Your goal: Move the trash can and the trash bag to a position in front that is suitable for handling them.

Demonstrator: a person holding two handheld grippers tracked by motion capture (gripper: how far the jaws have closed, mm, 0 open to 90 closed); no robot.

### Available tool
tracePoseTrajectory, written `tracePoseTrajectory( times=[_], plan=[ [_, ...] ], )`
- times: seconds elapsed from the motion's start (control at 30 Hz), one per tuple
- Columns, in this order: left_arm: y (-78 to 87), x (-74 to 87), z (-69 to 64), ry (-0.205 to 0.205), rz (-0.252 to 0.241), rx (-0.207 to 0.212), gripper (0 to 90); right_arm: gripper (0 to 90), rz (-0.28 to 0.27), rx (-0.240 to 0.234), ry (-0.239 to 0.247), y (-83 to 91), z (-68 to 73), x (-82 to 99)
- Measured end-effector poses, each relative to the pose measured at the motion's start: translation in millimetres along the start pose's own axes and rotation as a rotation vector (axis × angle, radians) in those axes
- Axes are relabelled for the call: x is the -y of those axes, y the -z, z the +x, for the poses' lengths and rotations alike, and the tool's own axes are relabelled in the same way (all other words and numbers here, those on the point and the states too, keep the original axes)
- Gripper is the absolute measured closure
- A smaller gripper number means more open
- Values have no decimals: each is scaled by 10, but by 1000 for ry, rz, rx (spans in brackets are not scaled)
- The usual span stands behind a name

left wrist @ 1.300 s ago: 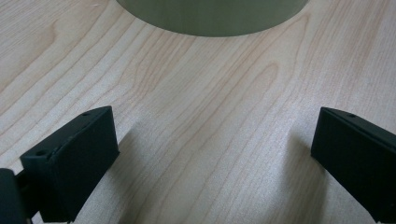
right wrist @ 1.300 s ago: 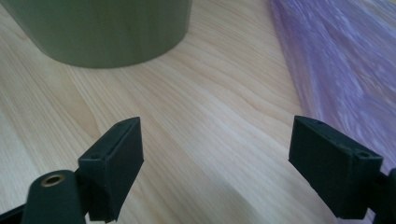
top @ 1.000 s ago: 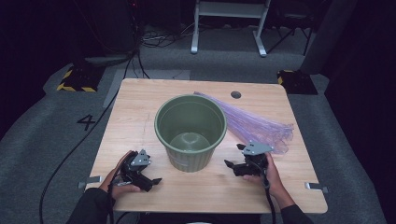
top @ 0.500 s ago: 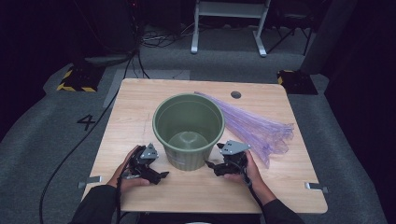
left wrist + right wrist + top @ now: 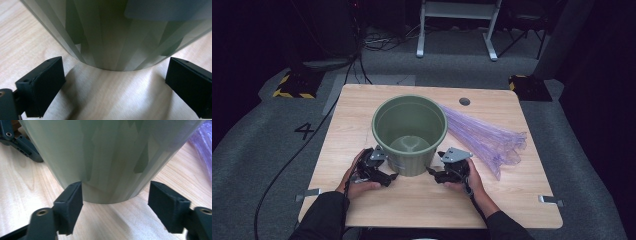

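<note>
The green bucket point(image 5: 409, 134) stands on the pale wooden table point(image 5: 512, 200), grey carpet all round. The left gripper point(image 5: 384, 177) gapes beside its base; the right gripper point(image 5: 435, 173), jaws just narrowing, hasn't clamped it.

Matt plastic bin point(image 5: 409, 131); pale wood table point(image 5: 512, 195)

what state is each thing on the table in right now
bin: upright, nothing inside
plastic bags: lying flat on the table, right of the bin
left claw: open, at the bin's base
right claw: open, jaws just been closing, bin's base between them
</note>
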State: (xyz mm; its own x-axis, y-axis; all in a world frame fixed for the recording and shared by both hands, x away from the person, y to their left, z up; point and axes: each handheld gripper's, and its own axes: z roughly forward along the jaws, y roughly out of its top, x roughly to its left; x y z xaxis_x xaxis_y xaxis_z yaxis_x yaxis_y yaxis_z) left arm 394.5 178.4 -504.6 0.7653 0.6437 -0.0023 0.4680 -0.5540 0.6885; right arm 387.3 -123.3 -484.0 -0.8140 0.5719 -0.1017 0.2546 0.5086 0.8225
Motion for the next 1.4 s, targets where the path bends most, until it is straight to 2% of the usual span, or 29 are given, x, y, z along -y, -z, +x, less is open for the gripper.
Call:
tracePoseTrajectory(
  times=[0.17, 0.23, 0.3, 0.33, 0.37, 0.43, 0.57, 0.77, 0.9, 0.97, 1.03, 1.2, 1.3, 1.4],
  plan=[
    [-63, -67, 22, 13, 1, -14, 17, 296, -8, 27, -16, -6, -82, 1],
    [-94, -102, 27, 23, 6, -23, 12, 295, -4, 52, -16, 28, -134, 8],
    [-116, -125, 31, 30, 8, -28, 9, 296, -3, 87, -10, 98, -207, 17],
    [-126, -136, 33, 34, 6, -32, 8, 308, 0, 136, -3, 194, -302, 43],
    [-136, -144, 36, 35, 4, -33, 8, 308, 0, 136, -3, 194, -302, 43],
    [-151, -159, 41, 40, 7, -31, 6, 316, 32, 209, 8, 297, -422, 101],
    [-172, -182, 61, 37, 6, -35, 3, 335, 73, 294, -26, 493, -646, 241],
    [-148, -155, 59, 31, 6, -27, 5, 365, 121, 362, -81, 744, -852, 484],
    [-92, -92, 69, 20, 4, -13, 5, 426, 113, 352, -152, 876, -982, 612],
    [-66, -67, 79, 14, 6, -9, 5, 472, 131, 351, -162, 913, -1016, 675],
    [-41, -43, 96, 8, 7, -7, 5, 520, 150, 321, -171, 923, -1039, 737],
    [18, 26, 113, 11, 4, -4, 4, 668, 196, 283, -200, 940, -1122, 887],
    [61, 74, 123, 15, 2, -5, 5, 727, 196, 294, -209, 984, -1168, 945],
    [94, 108, 133, 15, 3, -6, 5, 743, 194, 308, -227, 1054, -1215, 1001]
  ],
)
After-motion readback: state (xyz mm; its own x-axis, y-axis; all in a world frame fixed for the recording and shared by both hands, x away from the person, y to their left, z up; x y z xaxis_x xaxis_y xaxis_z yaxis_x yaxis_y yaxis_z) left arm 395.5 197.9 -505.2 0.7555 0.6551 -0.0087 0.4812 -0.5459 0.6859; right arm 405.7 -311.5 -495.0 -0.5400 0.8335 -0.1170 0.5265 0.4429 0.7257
